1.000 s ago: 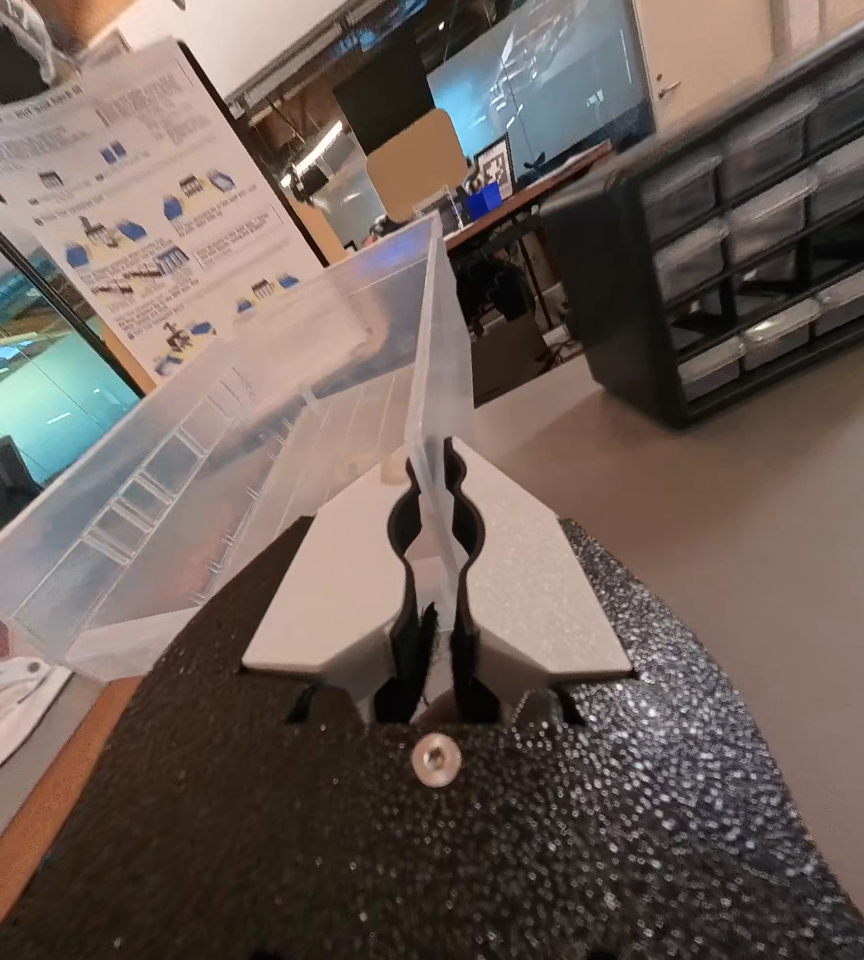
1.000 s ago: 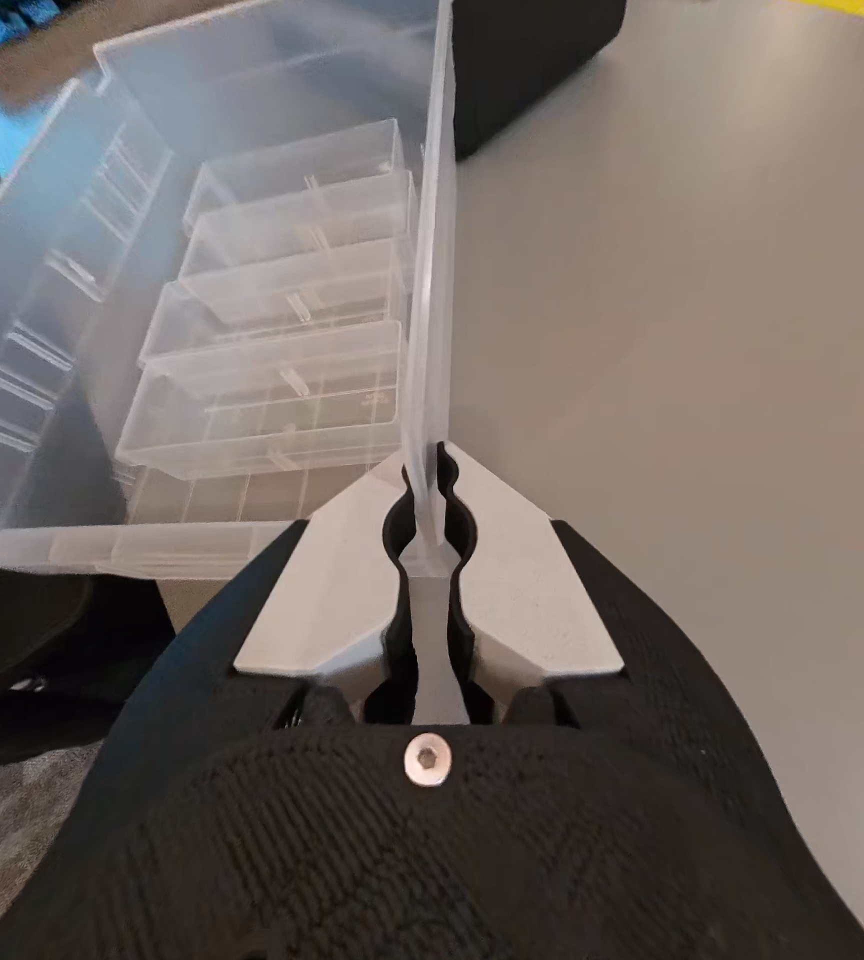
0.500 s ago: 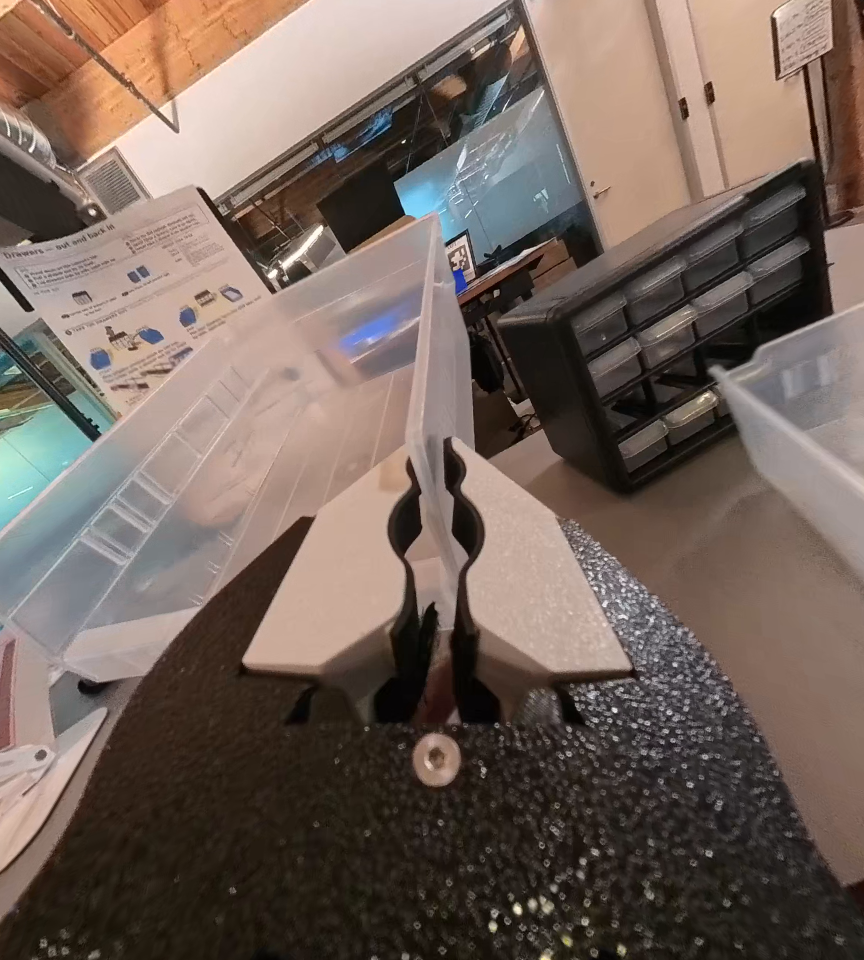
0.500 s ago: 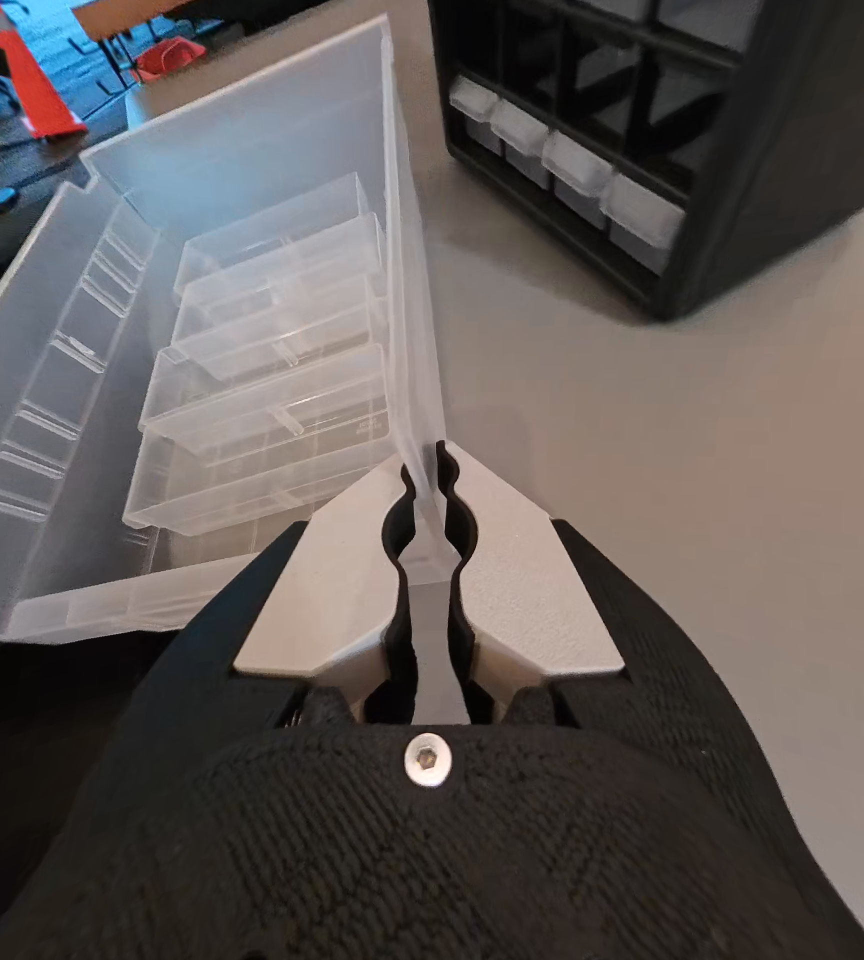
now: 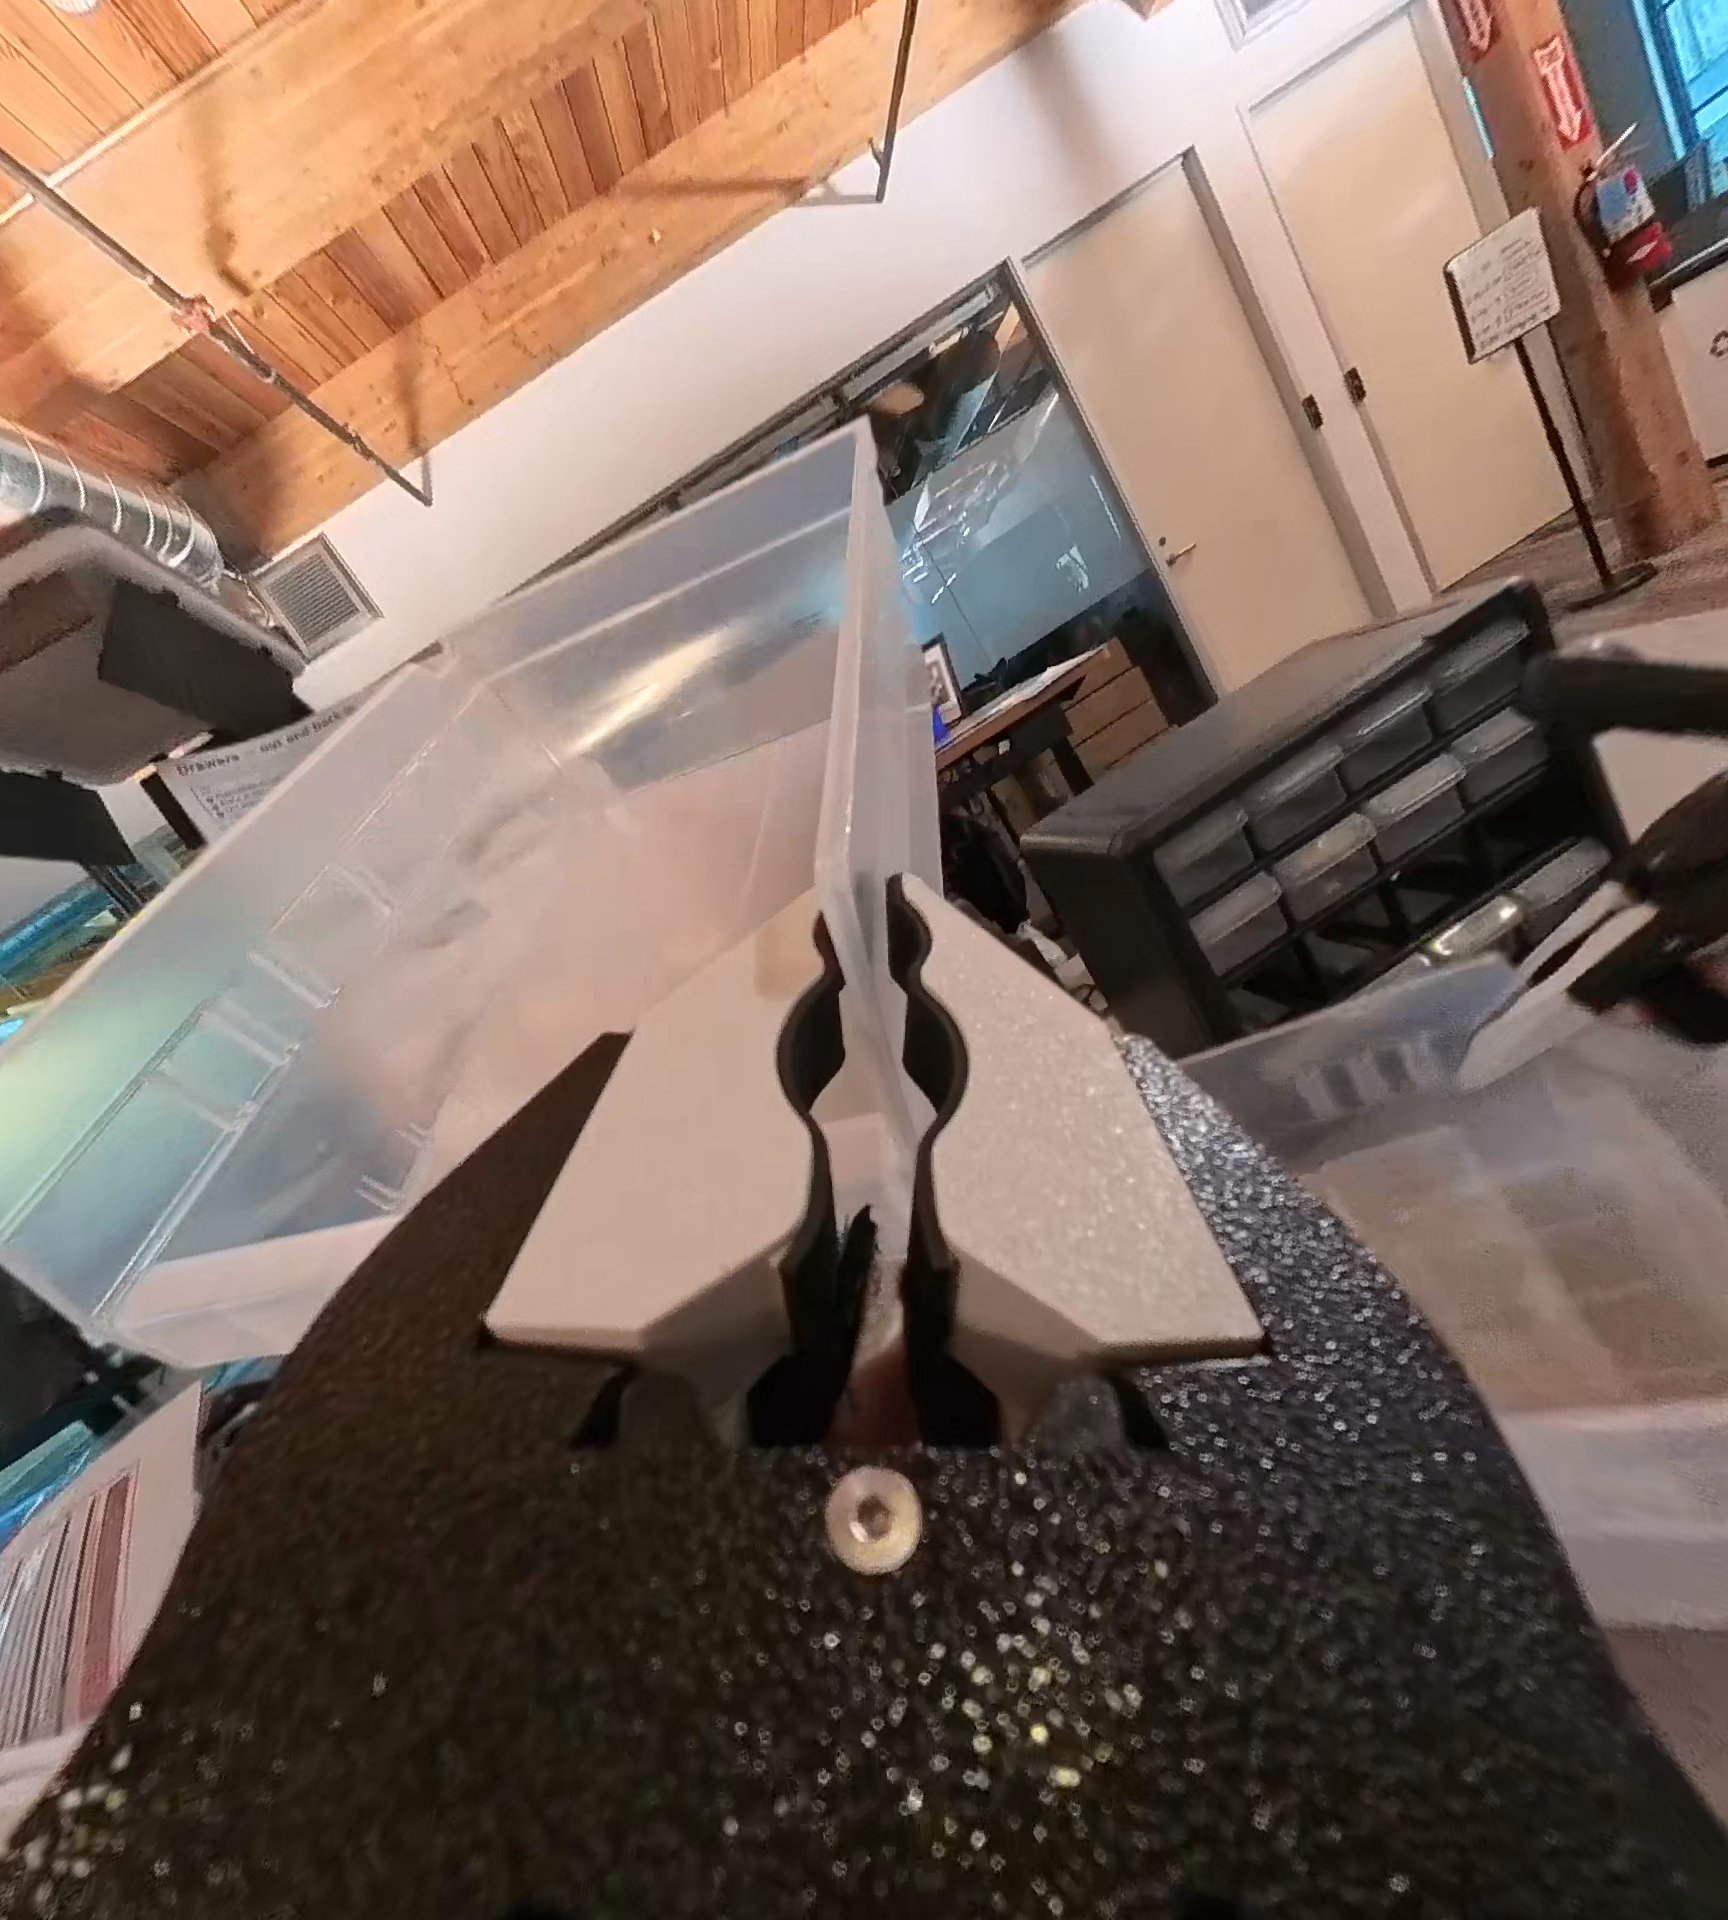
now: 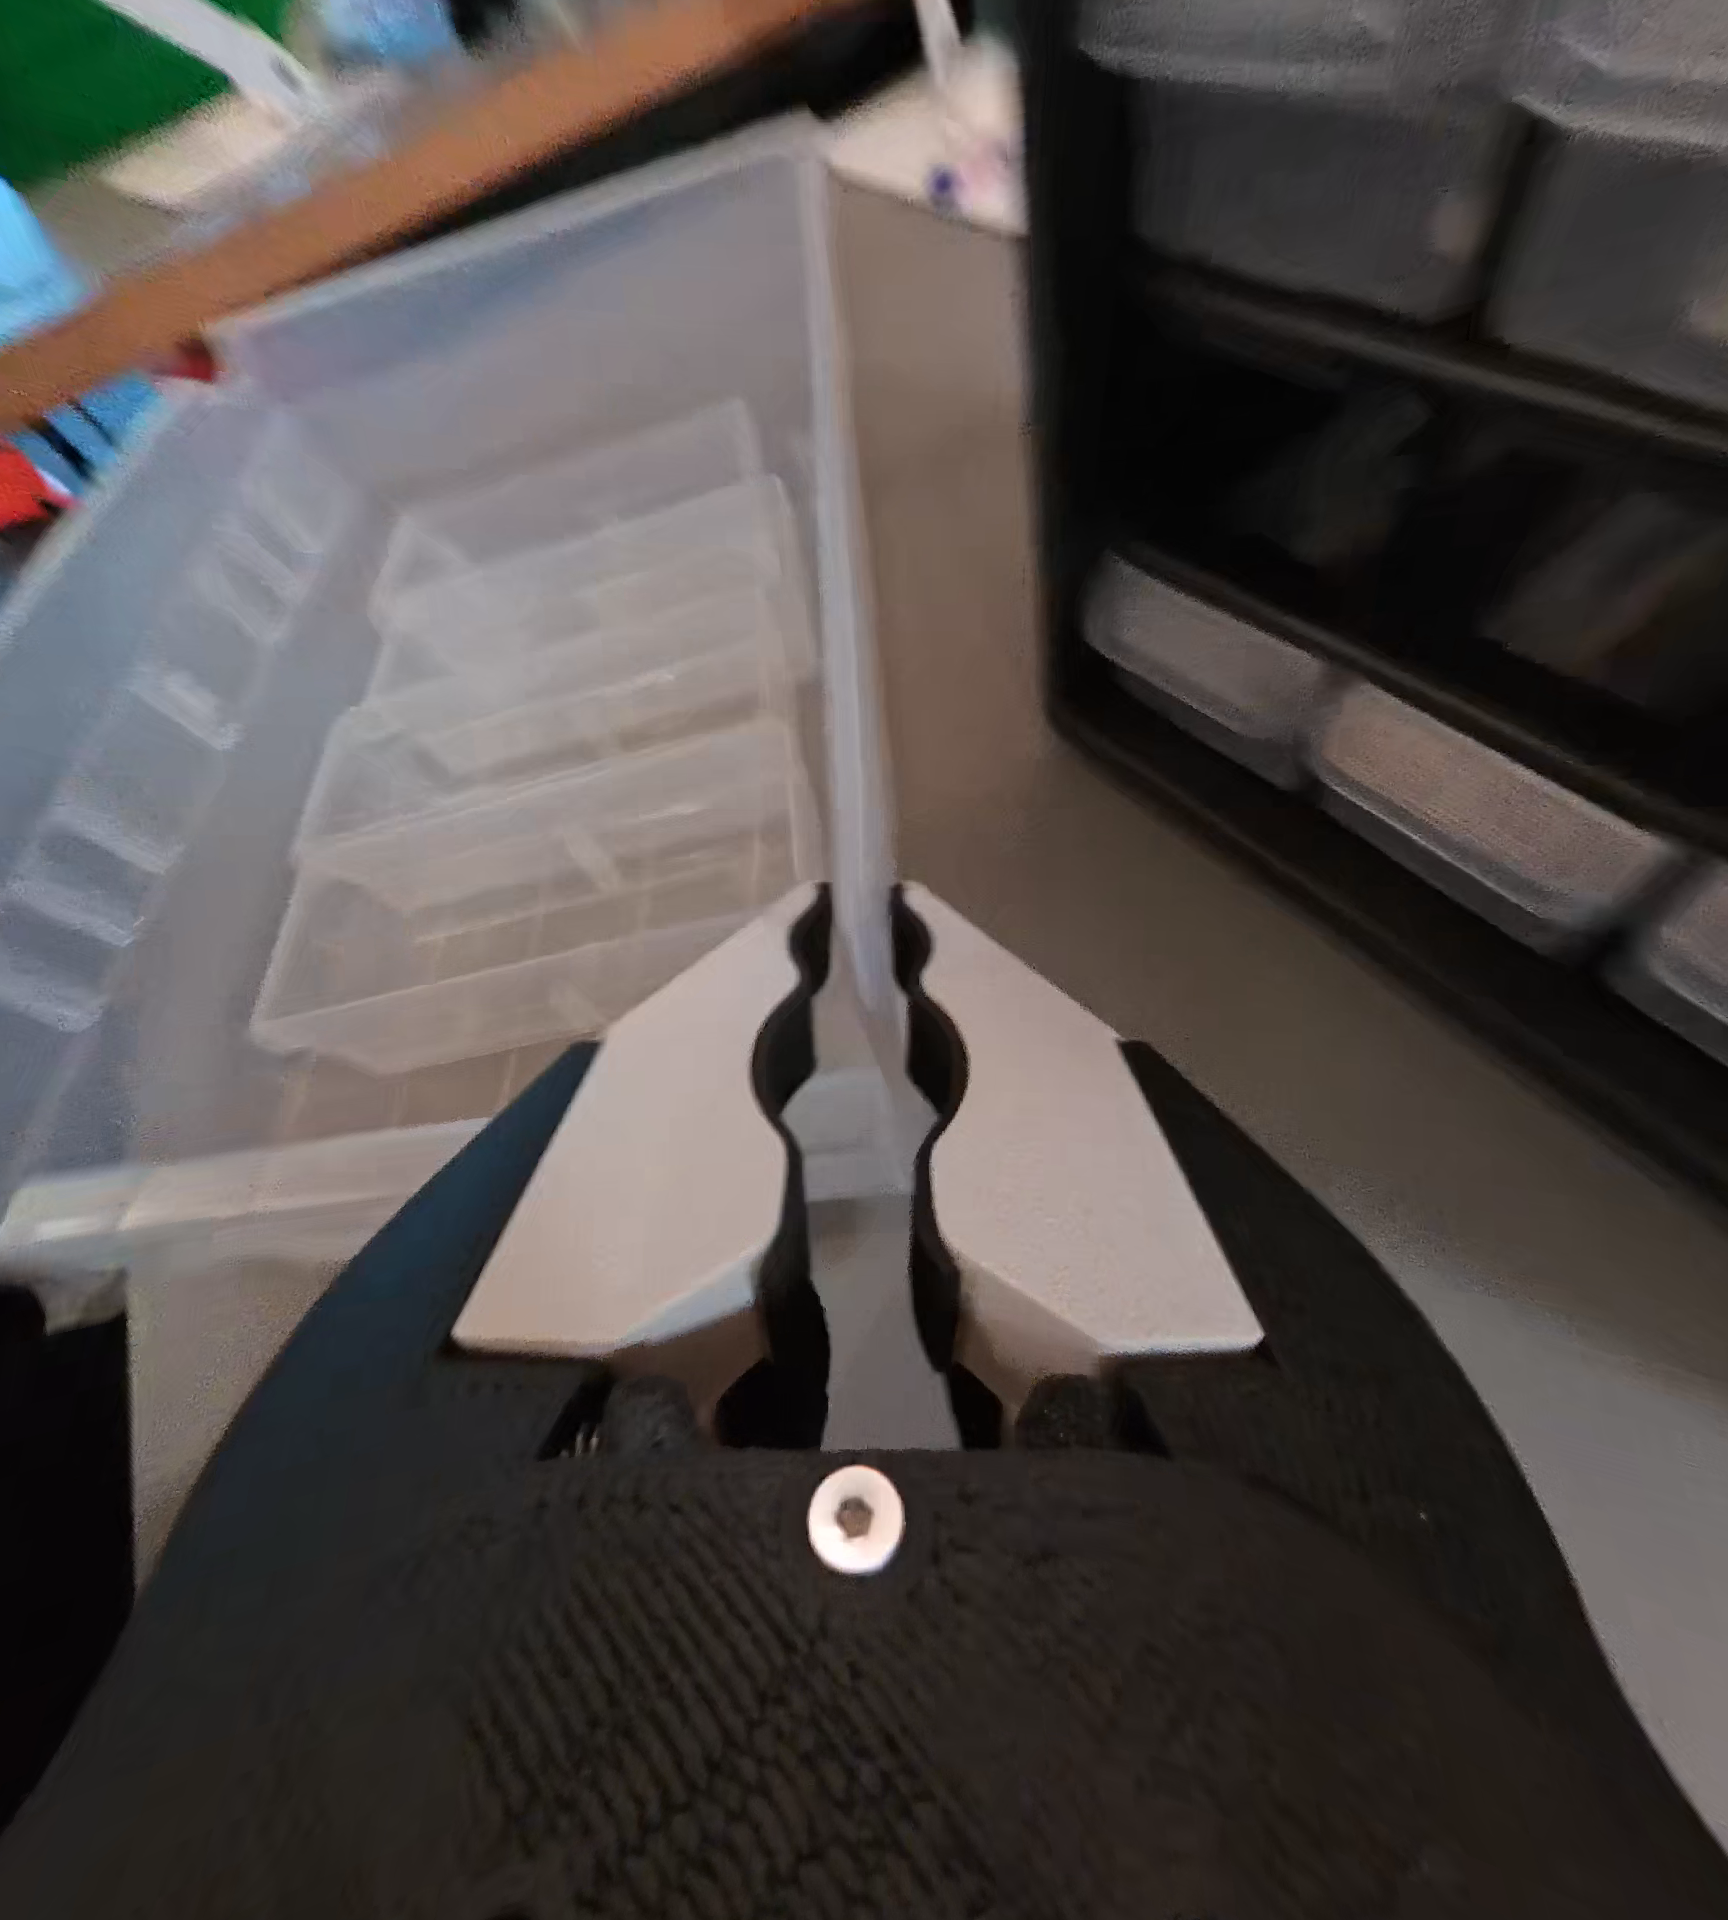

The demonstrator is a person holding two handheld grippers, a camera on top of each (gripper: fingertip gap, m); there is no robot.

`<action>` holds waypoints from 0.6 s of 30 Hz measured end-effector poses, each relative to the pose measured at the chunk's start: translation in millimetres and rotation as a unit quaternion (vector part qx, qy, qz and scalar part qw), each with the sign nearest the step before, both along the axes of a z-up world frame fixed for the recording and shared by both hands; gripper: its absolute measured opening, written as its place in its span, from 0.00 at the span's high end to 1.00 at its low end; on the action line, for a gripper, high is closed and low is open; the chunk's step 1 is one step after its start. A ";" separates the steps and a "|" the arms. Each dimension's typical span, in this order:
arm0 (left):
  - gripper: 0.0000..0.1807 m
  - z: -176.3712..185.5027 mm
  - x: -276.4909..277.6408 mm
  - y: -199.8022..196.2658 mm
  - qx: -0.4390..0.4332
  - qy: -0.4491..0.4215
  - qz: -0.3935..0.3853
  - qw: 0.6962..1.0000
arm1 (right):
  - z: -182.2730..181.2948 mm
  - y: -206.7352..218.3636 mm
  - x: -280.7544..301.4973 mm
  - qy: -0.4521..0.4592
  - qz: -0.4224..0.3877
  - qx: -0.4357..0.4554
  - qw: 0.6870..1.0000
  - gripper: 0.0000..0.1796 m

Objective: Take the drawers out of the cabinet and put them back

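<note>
1. The left gripper (image 5: 865,997) is clenched on the thin side wall of an empty clear bin (image 5: 340,935), held aloft and tilted.
2. The right gripper (image 6: 858,997) pinches the wall of a second bin (image 6: 112,790) holding small clear drawers (image 6: 548,790).
3. Beyond, the black cabinet (image 6: 1359,436) stands on the grey table (image 6: 1203,1299).
4. The plastic looks light, slick and flexible; a rim grip near the corner seems firmest.
</note>
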State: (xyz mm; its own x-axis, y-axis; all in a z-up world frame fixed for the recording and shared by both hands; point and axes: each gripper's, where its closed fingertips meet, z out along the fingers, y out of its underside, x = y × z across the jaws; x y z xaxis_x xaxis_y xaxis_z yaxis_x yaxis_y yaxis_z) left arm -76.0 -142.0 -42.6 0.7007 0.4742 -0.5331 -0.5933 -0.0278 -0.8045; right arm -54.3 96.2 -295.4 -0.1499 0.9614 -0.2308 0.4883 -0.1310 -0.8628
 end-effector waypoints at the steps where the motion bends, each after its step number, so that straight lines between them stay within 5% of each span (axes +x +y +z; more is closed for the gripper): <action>1: 0.99 3.2 4.0 2.9 0.002 0.003 -0.006 1.000 | 6.0 -15.4 -7.5 0.028 0.008 -0.007 1.000 0.86; 3: 0.99 9.0 14.6 11.0 0.005 0.008 -0.025 1.000 | 18.9 -39.4 -10.3 0.060 0.022 -0.031 0.997 0.64; 7: 1.00 15.7 47.8 38.3 0.004 0.023 -0.090 0.996 | 61.4 -28.7 33.6 0.161 0.009 0.043 0.986 0.61; 11: 1.00 9.1 99.2 86.4 -0.024 0.056 -0.177 0.982 | 108.7 40.0 134.6 0.255 -0.121 0.148 0.948 0.63; 15: 1.00 -2.3 169.6 137.9 -0.039 0.027 -0.311 0.949 | 123.2 128.0 289.8 0.302 -0.358 0.217 0.856 0.65; 18: 0.99 -19.5 227.0 176.7 -0.058 0.018 -0.392 0.918 | 125.8 169.8 419.3 0.333 -0.532 0.216 0.748 0.66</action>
